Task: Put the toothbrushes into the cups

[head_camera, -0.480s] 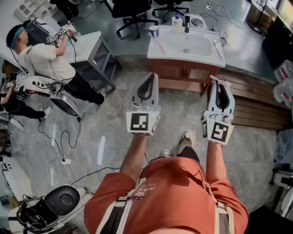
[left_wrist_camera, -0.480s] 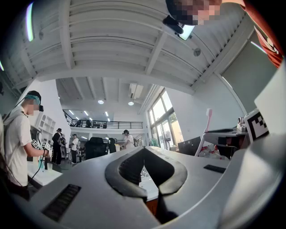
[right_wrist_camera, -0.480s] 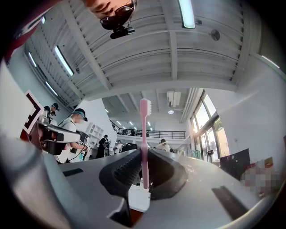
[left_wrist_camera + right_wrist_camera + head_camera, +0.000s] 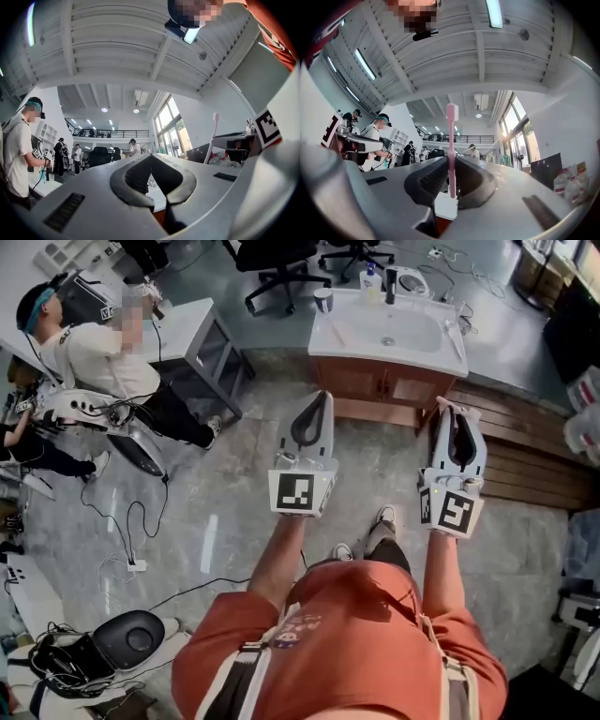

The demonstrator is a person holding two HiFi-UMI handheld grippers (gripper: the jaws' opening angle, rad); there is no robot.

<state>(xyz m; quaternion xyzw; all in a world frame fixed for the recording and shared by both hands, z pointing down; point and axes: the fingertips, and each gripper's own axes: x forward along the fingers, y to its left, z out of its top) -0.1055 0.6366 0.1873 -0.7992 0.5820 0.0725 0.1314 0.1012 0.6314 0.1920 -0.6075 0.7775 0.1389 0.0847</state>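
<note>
Right now your right gripper (image 4: pixel 451 164) clamps the pink toothbrush (image 4: pixel 451 136) by its handle, bristles outward, probably to carry it to the cup (image 4: pixel 323 299) on the sink counter (image 4: pixel 330 338) well ahead; your left gripper (image 4: pixel 151 158) is closed, empty.

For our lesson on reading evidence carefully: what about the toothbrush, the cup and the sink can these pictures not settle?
- Cup, head view: too small and far away to see what is inside.
- Toothbrush, right gripper view: its lower end is hidden down inside the right claw.
- Sink, left gripper view: mostly hidden behind the left claw.
</note>
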